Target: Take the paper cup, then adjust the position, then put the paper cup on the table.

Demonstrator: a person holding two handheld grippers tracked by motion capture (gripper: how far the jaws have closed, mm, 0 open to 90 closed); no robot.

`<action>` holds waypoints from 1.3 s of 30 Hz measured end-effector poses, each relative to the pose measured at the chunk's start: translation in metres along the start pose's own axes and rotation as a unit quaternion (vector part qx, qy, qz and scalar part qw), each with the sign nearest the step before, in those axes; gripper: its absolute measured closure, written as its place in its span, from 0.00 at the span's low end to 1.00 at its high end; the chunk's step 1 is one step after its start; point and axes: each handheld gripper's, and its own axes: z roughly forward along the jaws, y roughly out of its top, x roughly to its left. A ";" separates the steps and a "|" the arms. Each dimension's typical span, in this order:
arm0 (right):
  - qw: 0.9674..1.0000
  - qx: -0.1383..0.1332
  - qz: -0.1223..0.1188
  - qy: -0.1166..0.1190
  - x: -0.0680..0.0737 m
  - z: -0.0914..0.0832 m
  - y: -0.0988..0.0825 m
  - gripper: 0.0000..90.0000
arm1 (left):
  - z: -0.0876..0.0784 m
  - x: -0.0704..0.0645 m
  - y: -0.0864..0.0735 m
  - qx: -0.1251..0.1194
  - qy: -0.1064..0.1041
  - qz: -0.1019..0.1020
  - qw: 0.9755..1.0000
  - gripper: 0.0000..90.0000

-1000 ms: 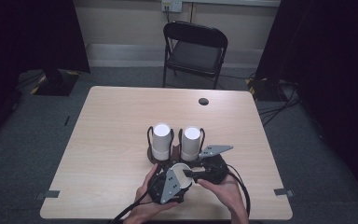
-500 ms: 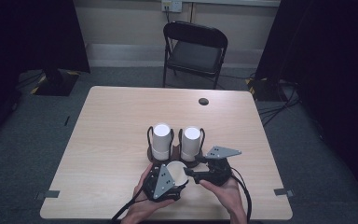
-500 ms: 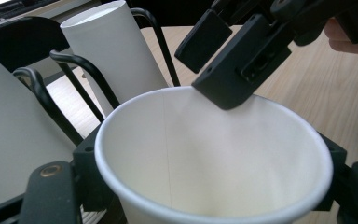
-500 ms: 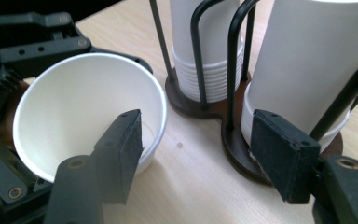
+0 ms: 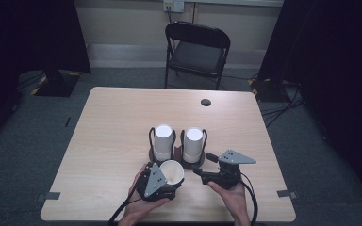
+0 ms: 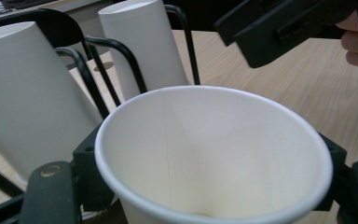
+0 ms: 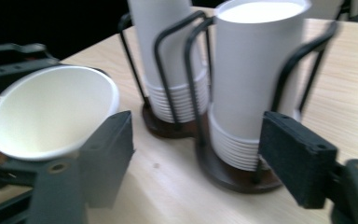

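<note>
Dim room, wooden counter point(image 5: 108, 136). Left tongs point(image 5: 162, 181) pinched a single cup point(image 5: 172, 171) just before two racked stacks point(image 5: 193, 143); right tongs point(image 5: 207, 172) had just been opening, nothing between them. Risk: thin paper wall could buckle under the pinch, or the cup could clip the racks.

We see a matt white paper cup point(image 6: 214, 154) with a smooth rolled rim at lower centre, stacked paper cups point(image 7: 254, 74) in black wire holders point(image 7: 193, 56) with dark bases, a pale wood-grain bench point(image 5: 113, 122), and matt black plastic jaws.
</note>
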 end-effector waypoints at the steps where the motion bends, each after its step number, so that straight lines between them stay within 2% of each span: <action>1: 1.000 -0.006 -0.001 -0.007 -0.001 -0.002 -0.001 0.26 | -0.002 0.002 0.000 0.001 0.002 -0.002 1.000 0.26; 8: 0.998 -0.043 0.013 -0.041 -0.011 -0.013 -0.012 0.25 | -0.014 0.016 -0.002 -0.014 0.018 -0.029 0.999 0.26; 14: 0.995 -0.064 0.022 -0.067 -0.020 -0.019 -0.019 0.25 | -0.021 0.029 -0.004 -0.020 0.033 -0.040 0.998 0.26; 20: 0.993 -0.073 0.030 -0.092 -0.027 -0.023 -0.027 0.25 | -0.027 0.042 -0.004 -0.024 0.049 -0.045 0.998 0.26; 24: 0.991 -0.081 0.034 -0.103 -0.031 -0.025 -0.032 0.23 | -0.032 0.049 -0.005 -0.032 0.056 -0.058 0.996 0.26; 29: 0.989 -0.082 0.041 -0.120 -0.036 -0.024 -0.039 0.21 | -0.035 0.061 -0.007 -0.034 0.069 -0.067 0.995 0.26; 32: 0.988 -0.079 0.036 -0.129 -0.037 -0.022 -0.042 0.18 | -0.036 0.067 -0.008 -0.037 0.076 -0.075 0.994 0.26; 34: 0.987 -0.077 0.040 -0.138 -0.038 -0.021 -0.044 0.18 | -0.038 0.072 -0.009 -0.041 0.080 -0.083 0.993 0.26; 39: 0.983 -0.082 0.042 -0.157 -0.041 -0.021 -0.049 0.18 | -0.041 0.080 -0.010 -0.044 0.088 -0.087 0.991 0.26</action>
